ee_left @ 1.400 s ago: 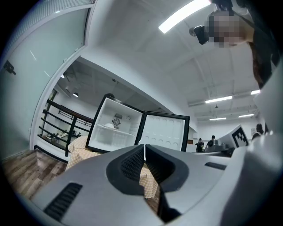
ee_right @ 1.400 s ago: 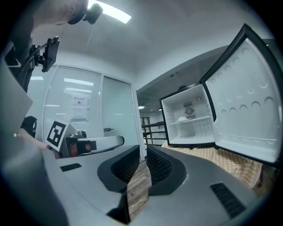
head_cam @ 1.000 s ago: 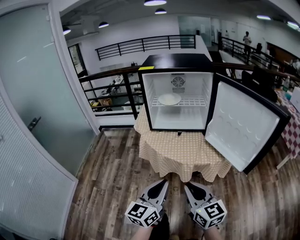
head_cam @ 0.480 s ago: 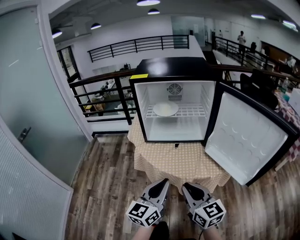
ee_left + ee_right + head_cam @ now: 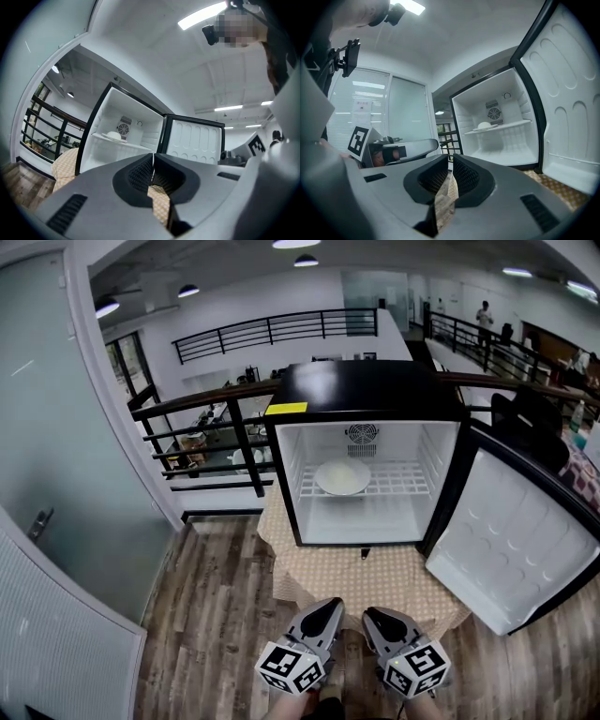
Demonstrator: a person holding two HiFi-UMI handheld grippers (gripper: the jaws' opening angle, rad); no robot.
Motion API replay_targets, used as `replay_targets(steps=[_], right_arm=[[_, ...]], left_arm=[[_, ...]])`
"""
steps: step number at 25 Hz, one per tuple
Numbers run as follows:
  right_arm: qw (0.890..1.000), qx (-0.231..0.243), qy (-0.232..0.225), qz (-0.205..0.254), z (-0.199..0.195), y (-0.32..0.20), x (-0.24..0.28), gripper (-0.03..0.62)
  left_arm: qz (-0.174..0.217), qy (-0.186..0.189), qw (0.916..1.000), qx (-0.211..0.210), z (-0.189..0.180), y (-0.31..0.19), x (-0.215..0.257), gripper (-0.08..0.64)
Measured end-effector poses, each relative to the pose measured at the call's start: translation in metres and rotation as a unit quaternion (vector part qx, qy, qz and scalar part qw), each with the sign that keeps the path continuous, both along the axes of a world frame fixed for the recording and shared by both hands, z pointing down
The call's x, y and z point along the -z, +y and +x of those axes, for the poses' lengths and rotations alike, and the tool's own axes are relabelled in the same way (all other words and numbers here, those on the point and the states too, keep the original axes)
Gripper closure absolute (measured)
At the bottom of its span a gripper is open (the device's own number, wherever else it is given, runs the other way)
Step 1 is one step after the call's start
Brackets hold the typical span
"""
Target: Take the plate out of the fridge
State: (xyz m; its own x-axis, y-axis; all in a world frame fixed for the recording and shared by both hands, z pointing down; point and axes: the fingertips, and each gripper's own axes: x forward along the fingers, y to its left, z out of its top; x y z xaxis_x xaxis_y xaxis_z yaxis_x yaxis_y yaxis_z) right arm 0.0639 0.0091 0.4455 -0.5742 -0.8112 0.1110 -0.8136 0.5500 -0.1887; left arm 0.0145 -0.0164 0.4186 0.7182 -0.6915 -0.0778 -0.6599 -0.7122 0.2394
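White plate (image 5: pixel 342 476) lies on the wire shelf (image 5: pixel 405 480) of the open mini fridge (image 5: pixel 366 390), left of the shelf's middle. My left tongs (image 5: pixel 330 604) and right tongs (image 5: pixel 371 613) hover short of the table (image 5: pixel 375 582) at its near edge. Both are pressed together, pinching nothing.

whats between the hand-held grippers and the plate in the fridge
In the head view, only the table's checked cloth and the front of the wire shelf that the plate sits on. The fridge door stands open.
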Motion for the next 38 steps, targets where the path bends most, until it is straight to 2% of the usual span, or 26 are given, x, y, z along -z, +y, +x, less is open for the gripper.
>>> replay_targets(steps=[7,17,23,33,38], right_arm=[[1.0,-0.018,-0.006,-0.01,-0.008,-0.047,-0.008,0.541],[0.999,-0.033,-0.008,-0.028,-0.02,-0.081,-0.023,0.541],[0.998,-0.043,-0.023,-0.034,-0.019,-0.116,-0.021,0.541],[0.999,-0.015,-0.028,-0.029,-0.025,-0.186,-0.011,0.541],[0.997,-0.03,-0.052,-0.045,-0.013,-0.217,-0.01,0.541]], left_arm=[[-0.003,0.001,0.9998,-0.018,-0.006,-0.045,-0.006,0.543],[-0.012,0.008,0.9992,-0.037,-0.01,-0.074,-0.021,0.543],[-0.017,0.01,0.9993,-0.032,-0.014,-0.098,-0.023,0.543],[-0.008,0.01,0.9998,-0.013,-0.011,-0.165,-0.013,0.543],[-0.004,0.009,0.9998,-0.016,-0.001,-0.188,-0.012,0.543]])
